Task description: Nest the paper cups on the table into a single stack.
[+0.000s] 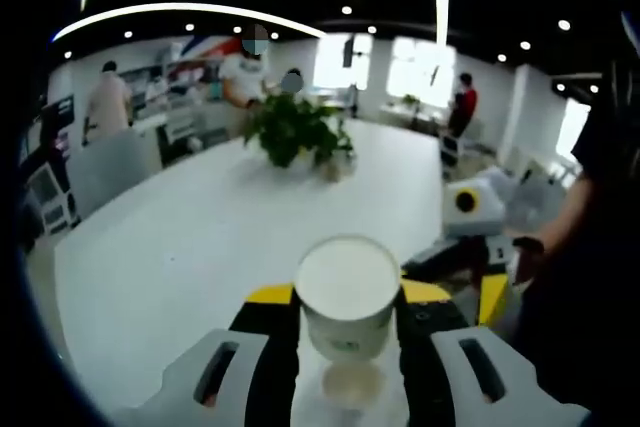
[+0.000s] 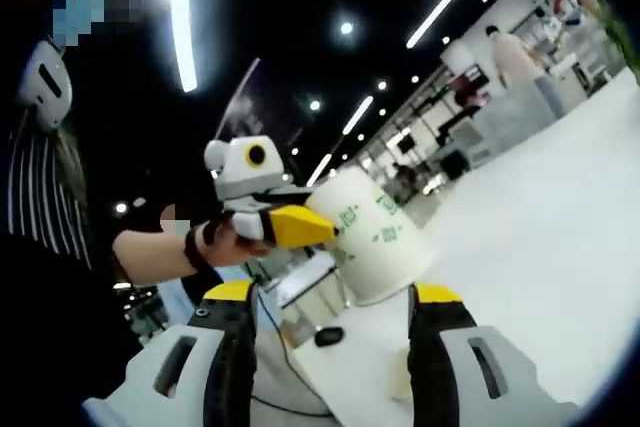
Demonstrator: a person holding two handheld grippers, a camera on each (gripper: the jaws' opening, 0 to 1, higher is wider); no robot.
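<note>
Gripping a white paper cup between left tool jaws above the desk; right tool spread, holding nothing.

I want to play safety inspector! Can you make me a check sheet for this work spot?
Surface: white table, smooth and shiny.
Job's things: one white paper cup, held up off the table.
Clutter: potted plant mid-table; small dark thing near the table edge, too small to tell.
Grippers: left claw shut on the paper cup; right claw open, holding nothing.
Cables: thin dark line beside the small dark thing, maybe a cable.
Surroundings: big bright room, ceiling lights, people standing far off.
</note>
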